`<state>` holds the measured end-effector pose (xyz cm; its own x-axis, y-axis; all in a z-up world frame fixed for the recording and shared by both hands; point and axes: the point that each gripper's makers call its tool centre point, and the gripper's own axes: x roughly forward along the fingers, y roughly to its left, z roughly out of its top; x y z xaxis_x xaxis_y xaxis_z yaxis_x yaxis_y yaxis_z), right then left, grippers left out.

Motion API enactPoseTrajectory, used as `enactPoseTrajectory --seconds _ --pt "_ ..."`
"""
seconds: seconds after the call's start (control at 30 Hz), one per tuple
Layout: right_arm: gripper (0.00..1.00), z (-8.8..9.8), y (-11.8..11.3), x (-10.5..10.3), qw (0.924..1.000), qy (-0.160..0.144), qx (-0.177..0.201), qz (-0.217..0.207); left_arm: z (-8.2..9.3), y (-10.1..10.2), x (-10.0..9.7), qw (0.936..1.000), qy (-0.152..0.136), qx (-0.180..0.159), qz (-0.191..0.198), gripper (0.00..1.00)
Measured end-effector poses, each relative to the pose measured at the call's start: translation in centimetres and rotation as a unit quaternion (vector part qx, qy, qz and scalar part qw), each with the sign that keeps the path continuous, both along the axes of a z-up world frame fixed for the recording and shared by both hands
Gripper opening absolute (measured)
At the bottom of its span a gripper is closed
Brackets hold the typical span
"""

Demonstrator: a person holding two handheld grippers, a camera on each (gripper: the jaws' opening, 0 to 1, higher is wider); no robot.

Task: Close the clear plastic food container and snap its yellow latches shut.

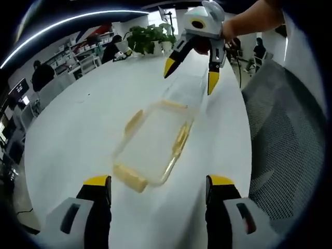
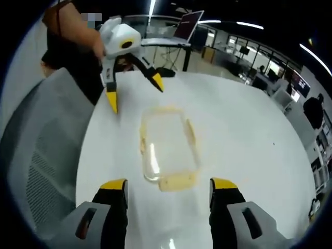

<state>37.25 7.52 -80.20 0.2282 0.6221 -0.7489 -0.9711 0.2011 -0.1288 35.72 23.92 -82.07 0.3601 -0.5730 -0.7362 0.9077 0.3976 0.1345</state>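
My left gripper (image 1: 157, 188) and right gripper (image 2: 167, 191) hang wide open, empty, at opposite ends of the container (image 1: 154, 142) near the tabletop's (image 1: 78, 135) chair-side edge. Pressing one latch (image 1: 129, 178) alone could skate it away.

Too blurred to tell whether the yellow latches (image 1: 130, 178) on the clear container (image 1: 151, 143) are snapped or loose. Lid seam lost in glare in the right gripper view. Mesh chair (image 1: 282, 135) cut off by the frame edge. Distant people (image 1: 41, 75) too small to make out
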Motion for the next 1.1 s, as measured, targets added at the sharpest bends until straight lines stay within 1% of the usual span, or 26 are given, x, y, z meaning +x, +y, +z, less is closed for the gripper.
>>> enactPoseTrajectory --seconds 0.2,0.27,0.57,0.83,0.9,1.03,1.1 --pt "0.62 -0.5 0.2 0.1 0.9999 0.006 -0.007 0.005 -0.3 0.2 0.4 0.9999 0.003 0.010 -0.008 0.74" --pt "0.62 -0.7 0.1 0.1 0.9998 0.003 -0.017 0.012 -0.4 0.4 0.6 0.9998 0.003 0.015 -0.010 0.74" --pt "0.61 -1.4 0.3 0.5 0.9994 0.008 -0.028 0.021 -0.7 0.4 0.9 0.9994 0.004 0.026 -0.021 0.74" --pt "0.61 -2.1 0.6 0.7 0.9985 0.016 -0.040 0.034 -1.3 0.6 1.2 0.9987 0.013 0.036 -0.033 0.73" --pt "0.61 -2.2 0.7 0.7 0.9982 0.013 -0.043 0.039 -1.4 0.6 1.2 0.9985 0.017 0.039 -0.034 0.72" --pt "0.60 -2.6 0.6 1.0 0.9974 0.012 -0.056 0.045 -1.6 0.8 1.5 0.9980 0.016 0.046 -0.039 0.72" --pt "0.60 -2.8 0.7 1.1 0.9972 0.014 -0.057 0.047 -1.7 0.8 1.7 0.9978 0.016 0.049 -0.042 0.70"
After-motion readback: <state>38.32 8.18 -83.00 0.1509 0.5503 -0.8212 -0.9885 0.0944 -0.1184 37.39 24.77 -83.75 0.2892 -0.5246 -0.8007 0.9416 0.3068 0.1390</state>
